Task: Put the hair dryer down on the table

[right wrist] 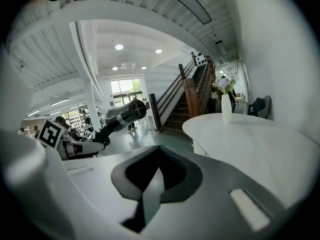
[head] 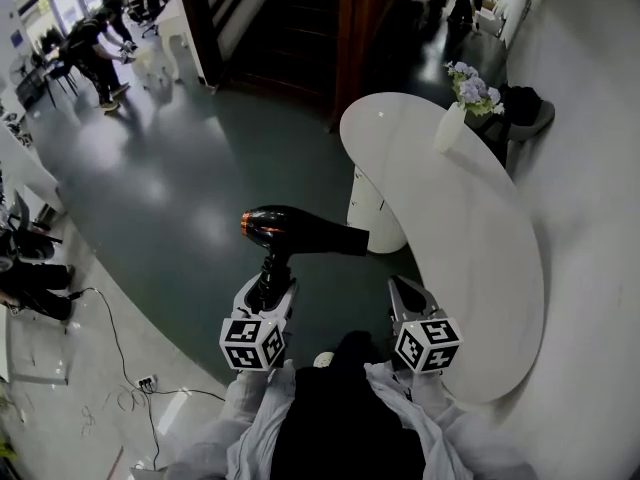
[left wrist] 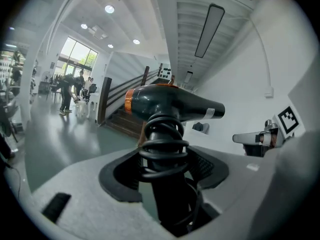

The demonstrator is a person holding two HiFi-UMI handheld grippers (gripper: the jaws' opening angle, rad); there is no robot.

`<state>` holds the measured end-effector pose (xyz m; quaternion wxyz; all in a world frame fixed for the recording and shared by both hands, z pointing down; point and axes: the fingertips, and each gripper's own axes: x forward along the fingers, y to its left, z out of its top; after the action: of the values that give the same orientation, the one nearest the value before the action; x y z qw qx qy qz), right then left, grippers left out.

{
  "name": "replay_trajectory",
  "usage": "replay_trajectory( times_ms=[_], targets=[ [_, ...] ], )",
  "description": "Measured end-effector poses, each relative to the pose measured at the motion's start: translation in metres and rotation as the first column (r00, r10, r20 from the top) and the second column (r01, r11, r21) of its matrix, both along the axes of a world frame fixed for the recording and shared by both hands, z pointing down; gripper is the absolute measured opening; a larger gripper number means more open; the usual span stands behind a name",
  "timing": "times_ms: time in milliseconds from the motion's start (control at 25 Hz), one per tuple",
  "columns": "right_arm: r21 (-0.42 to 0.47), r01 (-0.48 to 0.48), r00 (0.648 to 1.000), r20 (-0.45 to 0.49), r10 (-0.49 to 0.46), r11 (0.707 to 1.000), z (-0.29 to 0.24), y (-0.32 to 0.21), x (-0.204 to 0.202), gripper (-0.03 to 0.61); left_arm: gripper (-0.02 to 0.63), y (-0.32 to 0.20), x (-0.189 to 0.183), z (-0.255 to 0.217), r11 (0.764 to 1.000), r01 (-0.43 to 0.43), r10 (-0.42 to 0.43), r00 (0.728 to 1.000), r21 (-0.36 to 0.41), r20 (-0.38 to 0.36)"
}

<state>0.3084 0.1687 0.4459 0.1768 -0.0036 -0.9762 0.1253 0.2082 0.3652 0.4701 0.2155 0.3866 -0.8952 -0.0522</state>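
Note:
A black hair dryer with an orange ring at its back is held up over the dark green floor, nozzle pointing right toward the white oval table. My left gripper is shut on its handle, where the coiled cord wraps; in the left gripper view the hair dryer stands upright between the pads of the left gripper. My right gripper hovers at the table's near edge, shut and holding nothing. In the right gripper view the right gripper points along the table, with the hair dryer at the left.
A white vase of purple flowers stands at the table's far end. A grey chair sits beyond it. A wooden staircase rises behind. People stand far left. A cable and power strip lie on the floor at lower left.

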Motion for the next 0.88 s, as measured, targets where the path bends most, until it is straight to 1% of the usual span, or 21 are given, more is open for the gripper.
replay_trajectory(
  times_ms=[200,360,520,720,880],
  targets=[
    [-0.012,0.027,0.999,-0.02,-0.028,1.0,0.011,-0.009,-0.047,0.011,0.275,0.002,-0.036,0.016,0.999,0.04,-0.04,0.999,-0.017,-0.033],
    [-0.021,0.052,0.998,-0.025,-0.053,0.998,0.016,-0.012,-0.093,0.011,0.274,-0.002,-0.077,0.022,0.998,0.061,-0.062,0.997,-0.024,-0.044],
    [-0.021,0.049,0.998,-0.026,-0.049,0.999,0.017,-0.029,-0.149,0.011,0.275,-0.02,-0.134,0.02,0.998,0.056,-0.056,0.998,-0.011,-0.036],
    [-0.014,0.034,0.999,-0.029,-0.034,0.999,0.013,-0.065,-0.218,0.011,0.275,-0.058,-0.211,0.012,0.999,0.036,-0.036,0.999,-0.004,-0.027],
    [-0.004,0.006,1.0,-0.016,-0.006,1.0,0.007,-0.096,-0.265,0.011,0.275,-0.093,-0.265,0.007,1.0,0.001,-0.001,1.0,0.003,-0.011]
  ],
)
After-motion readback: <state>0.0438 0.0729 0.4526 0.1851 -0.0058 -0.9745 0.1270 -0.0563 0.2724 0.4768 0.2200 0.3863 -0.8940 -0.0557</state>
